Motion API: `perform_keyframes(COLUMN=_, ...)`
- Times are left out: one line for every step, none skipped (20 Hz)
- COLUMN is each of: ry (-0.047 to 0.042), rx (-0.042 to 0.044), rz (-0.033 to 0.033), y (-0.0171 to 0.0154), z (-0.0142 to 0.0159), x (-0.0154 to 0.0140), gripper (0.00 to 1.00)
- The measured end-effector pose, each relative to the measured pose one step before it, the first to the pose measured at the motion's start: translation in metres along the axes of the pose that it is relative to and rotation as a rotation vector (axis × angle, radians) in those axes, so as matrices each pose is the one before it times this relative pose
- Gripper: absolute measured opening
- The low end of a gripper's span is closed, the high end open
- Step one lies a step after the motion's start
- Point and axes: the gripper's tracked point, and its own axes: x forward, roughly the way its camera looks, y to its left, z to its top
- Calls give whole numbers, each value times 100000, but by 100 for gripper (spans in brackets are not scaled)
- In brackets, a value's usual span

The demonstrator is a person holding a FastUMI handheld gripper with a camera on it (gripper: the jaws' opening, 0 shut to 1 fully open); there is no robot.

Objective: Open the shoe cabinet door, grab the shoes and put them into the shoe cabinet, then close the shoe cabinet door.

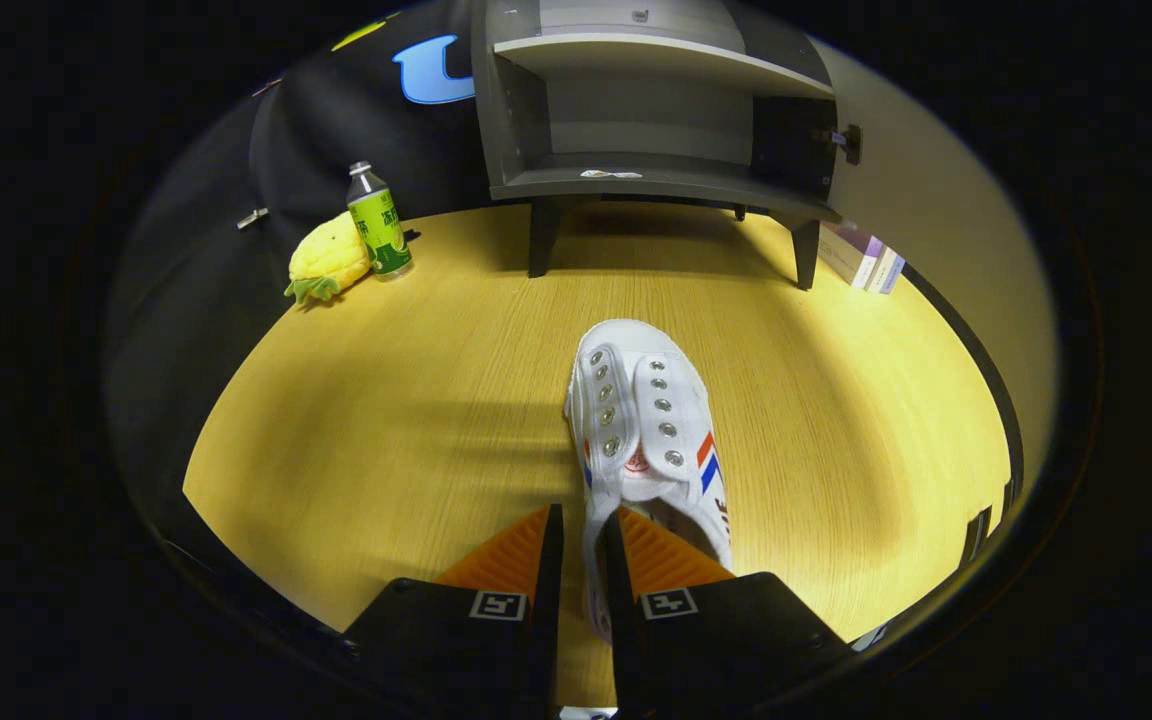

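The gripper (582,535) is pinching the white shoe (644,420) by its side wall, both fingers pressing on the canvas; the shoe's toe is pointing ahead toward the shoe cabinet (651,110). The cabinet is standing open beyond it on the wooden table (386,400); a green bottle (378,222) is touching a pineapple toy (328,260) well off to the left, and boxes (864,258) are lying beside the cabinet's right leg.

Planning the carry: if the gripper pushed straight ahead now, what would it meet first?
Apart from the white shoe the gripper is shut on, probably the open shoe cabinet; depth is unclear.
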Motion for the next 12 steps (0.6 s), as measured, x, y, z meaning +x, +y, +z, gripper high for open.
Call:
perform_keyframes(ry=-18, rx=370, rz=153, y=60, z=106, x=206, gripper=27)
perform_keyframes(ry=-108, rx=426, rz=-15, y=92, z=79, x=292, gripper=27)
perform_keyframes(ry=-75, rx=486, rz=13, y=76, z=170, x=278, gripper=27)
perform_keyframes(ry=-87, rx=457, rz=-232, y=19, z=41, x=269, gripper=27)
perform_keyframes(ry=-208, rx=483, rz=-243, y=-77, z=153, x=263, gripper=27)
perform_keyframes(ry=-713, rx=665, rz=-38, y=45, z=285, x=290, gripper=27)
perform_keyframes(ry=-477, rx=636, rz=-215, y=72, z=189, x=162, gripper=27)
perform_keyframes(ry=-405, rx=534, rz=-109, y=13, z=165, x=307, gripper=27)
perform_keyframes(ry=-545, rx=320, rz=-295, y=-23, z=202, x=120, gripper=27)
perform_keyframes(ry=-694, rx=147, rz=-298, y=4, z=250, x=288, gripper=27)
perform_keyframes(ry=-662, rx=164, rz=-137, y=11, z=283, x=201, gripper=27)
perform_keyframes(ry=-620, rx=195, rz=-581, y=-36, z=109, x=157, gripper=27)
